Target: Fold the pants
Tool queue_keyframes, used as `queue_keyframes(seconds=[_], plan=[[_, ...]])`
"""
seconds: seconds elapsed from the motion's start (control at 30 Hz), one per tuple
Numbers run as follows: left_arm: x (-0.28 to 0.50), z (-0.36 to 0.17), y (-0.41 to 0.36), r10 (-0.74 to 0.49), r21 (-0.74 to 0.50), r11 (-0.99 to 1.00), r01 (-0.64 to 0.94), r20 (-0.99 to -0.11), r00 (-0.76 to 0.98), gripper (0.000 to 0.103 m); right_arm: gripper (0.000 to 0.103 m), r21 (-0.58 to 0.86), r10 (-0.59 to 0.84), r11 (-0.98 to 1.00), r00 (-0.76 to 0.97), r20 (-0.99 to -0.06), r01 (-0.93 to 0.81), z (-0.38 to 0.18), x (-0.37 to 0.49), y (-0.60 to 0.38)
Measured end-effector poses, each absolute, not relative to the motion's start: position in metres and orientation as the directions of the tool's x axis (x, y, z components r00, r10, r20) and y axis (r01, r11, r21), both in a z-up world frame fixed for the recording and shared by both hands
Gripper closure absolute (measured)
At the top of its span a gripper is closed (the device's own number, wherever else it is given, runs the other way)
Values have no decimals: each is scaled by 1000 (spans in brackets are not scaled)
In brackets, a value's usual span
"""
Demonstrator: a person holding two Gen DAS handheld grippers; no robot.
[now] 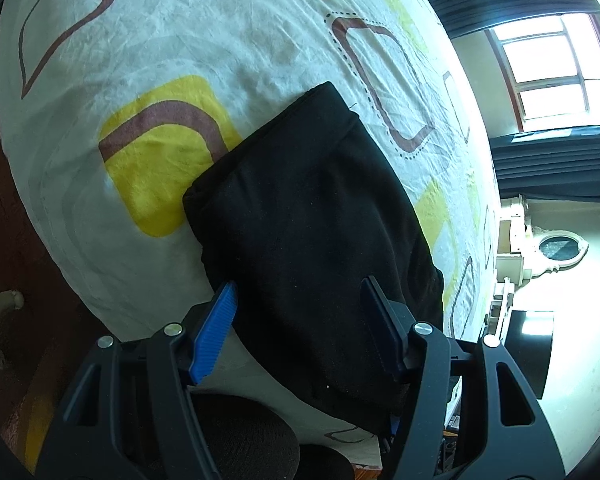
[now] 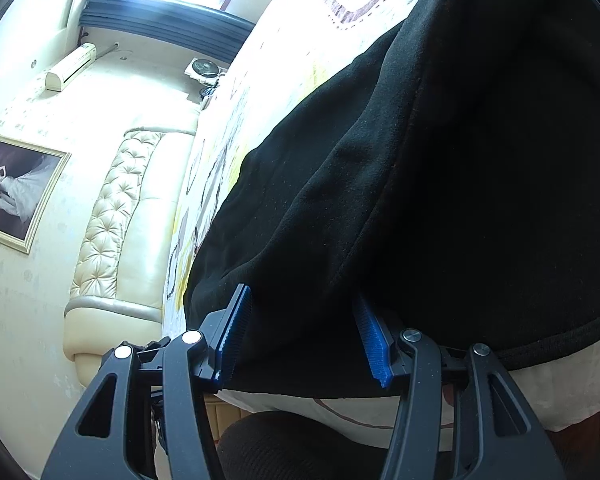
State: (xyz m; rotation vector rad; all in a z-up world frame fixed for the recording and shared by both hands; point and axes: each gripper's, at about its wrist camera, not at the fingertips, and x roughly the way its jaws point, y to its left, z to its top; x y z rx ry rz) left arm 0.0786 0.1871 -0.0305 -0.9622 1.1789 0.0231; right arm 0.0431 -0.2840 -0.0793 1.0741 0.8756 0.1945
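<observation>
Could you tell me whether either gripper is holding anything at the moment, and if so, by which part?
Neither is. The left gripper and right gripper stand open over the near edge of the folded black pants, pads not pressing the cloth.

Left wrist cam: sits behind left gripper (image 1: 300, 316), looks steeply down along fingers onto bed (image 1: 172, 40), close over black pants (image 1: 312, 216); window (image 1: 556, 68) at right edge. Right wrist cam: behind right gripper (image 2: 300, 328), shallower tilt, very near pants (image 2: 440, 200), faces along bed toward padded headboard (image 2: 116, 216), framed picture (image 2: 16, 192) on wall. Shared: pants, patterned bedsheet (image 1: 220, 32), window wall, small fan (image 2: 204, 67).
</observation>
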Motion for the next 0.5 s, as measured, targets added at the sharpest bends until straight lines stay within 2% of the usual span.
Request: queue_keyframes(seconds=[0.03,0.1,0.13,0.17,0.2,0.23,0.27,0.33,0.5], plan=[[83,-33,187,-441,-615,626,-480,-787,432,42,50,829,535,494,660,-528,262,-79,43,-284],[87,-37,186,-427,-600,634,-488,-798,426,50,50,828,534,495,659,-529,264,-79,43,-284],[89,-40,185,-418,-590,638,-495,-805,421,59,51,828,532,494,661,-529,265,-78,43,-284],[90,-42,185,-405,-576,650,-496,-814,416,73,51,827,529,494,663,-530,267,-78,43,-284],[91,-44,184,-393,-561,668,-488,-824,409,80,53,826,526,497,664,-531,266,-78,43,-283],[93,-46,185,-392,-556,682,-474,-826,406,86,61,821,520,504,665,-536,268,-78,42,-284],[94,-48,185,-390,-552,692,-465,-828,403,88,72,823,521,502,666,-534,266,-79,41,-284],[93,-48,187,-392,-556,692,-462,-826,406,92,84,835,536,481,664,-522,269,-84,40,-285],[90,-34,191,-380,-561,693,-452,-818,433,94,88,848,531,466,687,-496,252,-75,33,-282]])
